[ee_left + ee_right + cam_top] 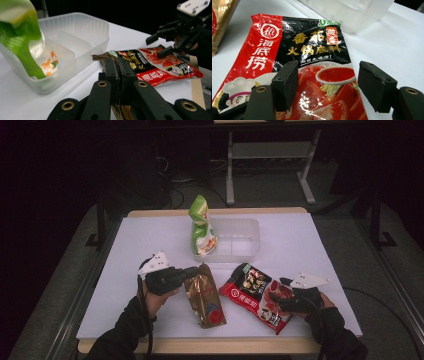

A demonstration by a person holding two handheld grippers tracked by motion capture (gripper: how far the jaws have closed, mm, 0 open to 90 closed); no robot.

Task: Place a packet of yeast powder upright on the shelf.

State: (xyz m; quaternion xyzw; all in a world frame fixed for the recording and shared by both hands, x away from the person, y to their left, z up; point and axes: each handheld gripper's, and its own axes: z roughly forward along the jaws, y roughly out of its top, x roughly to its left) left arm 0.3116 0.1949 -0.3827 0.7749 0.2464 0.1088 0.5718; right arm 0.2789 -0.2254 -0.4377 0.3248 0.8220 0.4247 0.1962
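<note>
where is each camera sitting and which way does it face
high view: above the person's side, looking forward and down at the table; both forearms show.
left gripper view: rides the left gripper, shut on the gold packet, facing the clear tub.
right gripper view: rides the right gripper, open over the red packet.
All share the red packet.

1. In the left gripper view the gold packet (101, 56) shows little more than its crimped top edge; the closed jaws clamped on it cover the rest.
2. The green bag (23, 37) is cut off by that view's top and left edges, and is blurred.
3. In the right gripper view the red packet (294, 52) runs off the bottom edge, and the clear plastic tray (352, 12) off the top.
4. The small print on the red packet is probably unreadable from the high view.
</note>
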